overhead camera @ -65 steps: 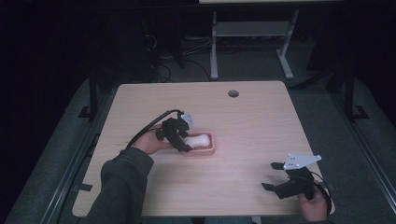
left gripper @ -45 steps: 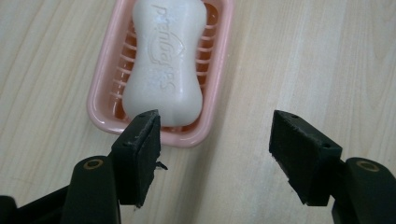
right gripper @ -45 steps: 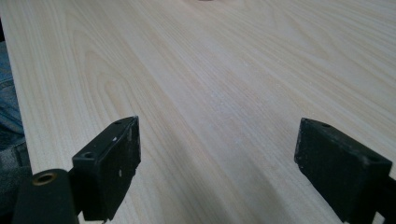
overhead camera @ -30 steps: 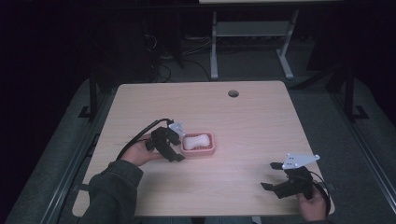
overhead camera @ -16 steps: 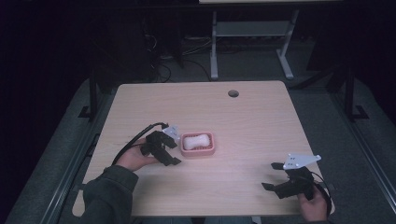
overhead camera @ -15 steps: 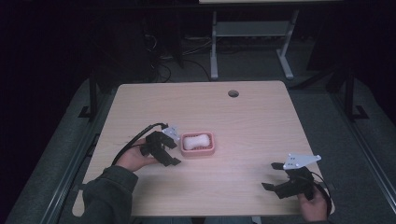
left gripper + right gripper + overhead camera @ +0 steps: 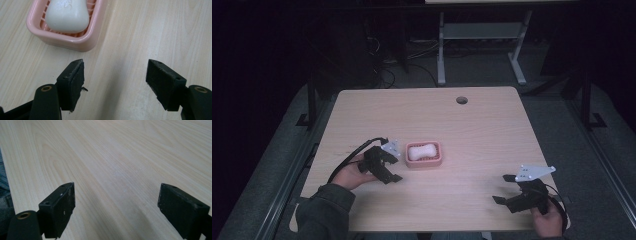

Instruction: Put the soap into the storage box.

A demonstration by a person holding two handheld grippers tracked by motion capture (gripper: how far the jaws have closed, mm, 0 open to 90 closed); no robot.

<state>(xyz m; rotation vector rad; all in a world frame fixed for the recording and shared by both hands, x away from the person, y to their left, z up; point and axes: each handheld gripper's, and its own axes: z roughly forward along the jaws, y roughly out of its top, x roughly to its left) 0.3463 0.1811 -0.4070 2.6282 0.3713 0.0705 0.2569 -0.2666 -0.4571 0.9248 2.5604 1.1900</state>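
The white soap (image 7: 67, 15) lies in its pink dish (image 7: 82, 42) just beyond the left gripper (image 7: 115, 82), whose jaws stand spread and empty over bare bench (image 7: 150, 30), seemingly having let go, while the right gripper (image 7: 116, 206), jaws spread, idles well apart.

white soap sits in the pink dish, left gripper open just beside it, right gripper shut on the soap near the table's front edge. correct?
One error: the right gripper holds nothing. In the right gripper view its jaws stand open over bare table. The rest holds: the left gripper view shows the white soap in the pink dish, with the left gripper open beside it.
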